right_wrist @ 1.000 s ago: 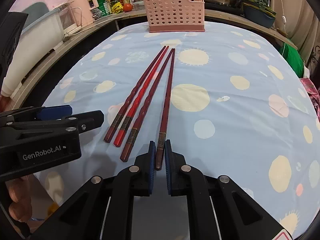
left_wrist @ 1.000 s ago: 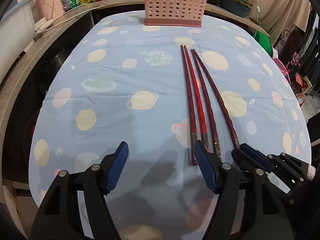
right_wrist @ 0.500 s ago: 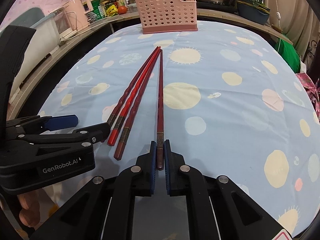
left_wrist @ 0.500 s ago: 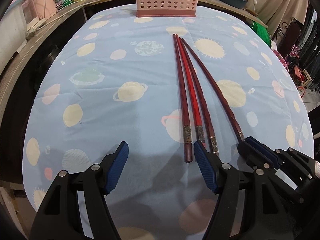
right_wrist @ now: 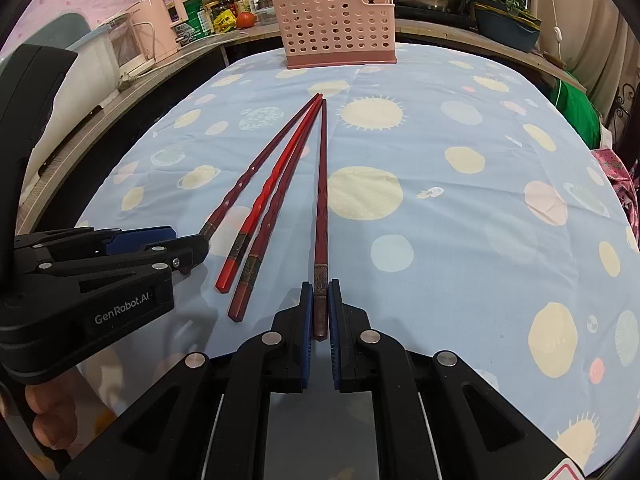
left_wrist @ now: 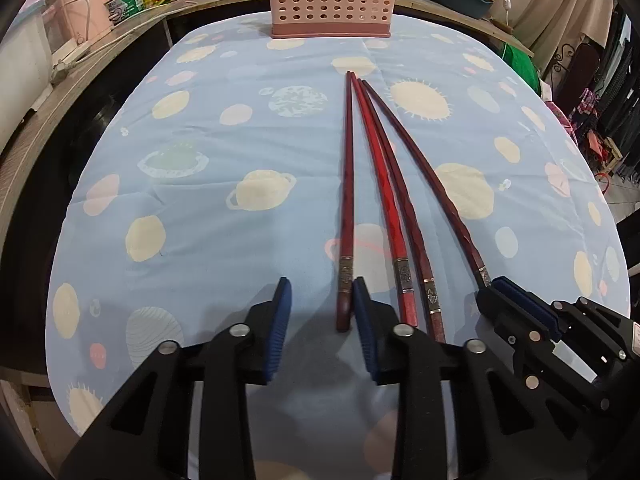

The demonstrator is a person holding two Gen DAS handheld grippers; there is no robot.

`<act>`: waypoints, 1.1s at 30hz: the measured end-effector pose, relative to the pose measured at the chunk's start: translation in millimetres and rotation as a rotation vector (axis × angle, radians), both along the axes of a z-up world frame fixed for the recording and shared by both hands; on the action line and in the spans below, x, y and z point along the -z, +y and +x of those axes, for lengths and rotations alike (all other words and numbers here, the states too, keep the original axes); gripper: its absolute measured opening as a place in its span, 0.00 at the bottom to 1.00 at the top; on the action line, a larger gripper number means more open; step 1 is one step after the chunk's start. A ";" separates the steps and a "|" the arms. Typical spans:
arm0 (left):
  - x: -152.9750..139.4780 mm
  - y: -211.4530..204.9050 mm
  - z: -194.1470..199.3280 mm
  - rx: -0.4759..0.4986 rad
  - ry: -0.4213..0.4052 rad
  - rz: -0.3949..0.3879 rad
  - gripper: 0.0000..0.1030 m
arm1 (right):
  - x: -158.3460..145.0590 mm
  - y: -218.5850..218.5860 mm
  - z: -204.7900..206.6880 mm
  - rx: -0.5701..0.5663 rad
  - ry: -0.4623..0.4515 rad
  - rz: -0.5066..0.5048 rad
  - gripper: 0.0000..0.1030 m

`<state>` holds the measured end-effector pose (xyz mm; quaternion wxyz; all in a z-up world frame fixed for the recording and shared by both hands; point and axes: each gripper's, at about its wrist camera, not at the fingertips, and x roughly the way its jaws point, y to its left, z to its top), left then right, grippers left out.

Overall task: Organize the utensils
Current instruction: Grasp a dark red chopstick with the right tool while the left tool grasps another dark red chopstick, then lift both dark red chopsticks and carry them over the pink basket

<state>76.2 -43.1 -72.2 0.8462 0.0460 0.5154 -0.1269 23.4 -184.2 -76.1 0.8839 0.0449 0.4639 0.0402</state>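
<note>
Four long dark-red wooden chopsticks with patterned metal bands near their thick ends lie fanned on the tabletop, which is covered by a pale blue cloth printed with planets and suns; their thin tips converge toward a pink perforated plastic utensil basket standing upright at the far edge.

The right gripper is closed narrow on the thick end of the rightmost chopstick, which still appears to rest on the cloth along its length. The left gripper is open at a moderate width; the leftmost chopstick sits just inside its right finger, touching or nearly so, and is not clamped.

The risks look like these. The right grasp sits at the very end of a long, thin stick, so lifting may let the far tip droop, pivot between the pads, or slip out. If the left gripper closes off-centre, the right finger may push the leftmost chopstick sideways, or roll it toward the bright red chopstick beside it. The two grippers are near each other, so a careless lift could knock the two middle sticks. A drooping tip could also strike the basket wall instead of clearing its rim.
</note>
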 end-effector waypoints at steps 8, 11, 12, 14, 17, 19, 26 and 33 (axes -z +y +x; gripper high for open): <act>0.1 3.2 1.1 0.002 0.007 -0.022 0.08 | -0.4 0.1 0.8 -0.002 0.004 -0.005 0.07; -0.1 3.4 2.0 0.003 0.011 -0.023 0.08 | -0.6 0.2 0.7 -0.001 0.004 -0.001 0.07; -0.3 3.8 2.2 0.002 0.014 -0.024 0.08 | -1.2 -0.6 0.8 0.000 0.004 0.002 0.07; -1.1 4.3 2.8 -0.001 0.021 -0.029 0.08 | -2.9 -2.3 1.0 0.003 0.002 0.006 0.07; -3.7 5.2 2.8 -0.007 0.024 -0.035 0.08 | -8.6 -5.3 1.8 0.008 -0.009 0.009 0.07; -6.9 6.0 3.0 -0.008 0.021 -0.040 0.08 | -14.9 -8.3 2.3 0.013 -0.023 0.015 0.07; -31.0 10.4 4.9 -0.014 -0.012 -0.076 0.07 | -44.0 -18.9 5.2 0.034 -0.089 0.034 0.07; -68.0 18.5 13.7 -0.028 -0.086 -0.111 0.07 | -85.1 -32.2 15.3 0.062 -0.175 0.060 0.07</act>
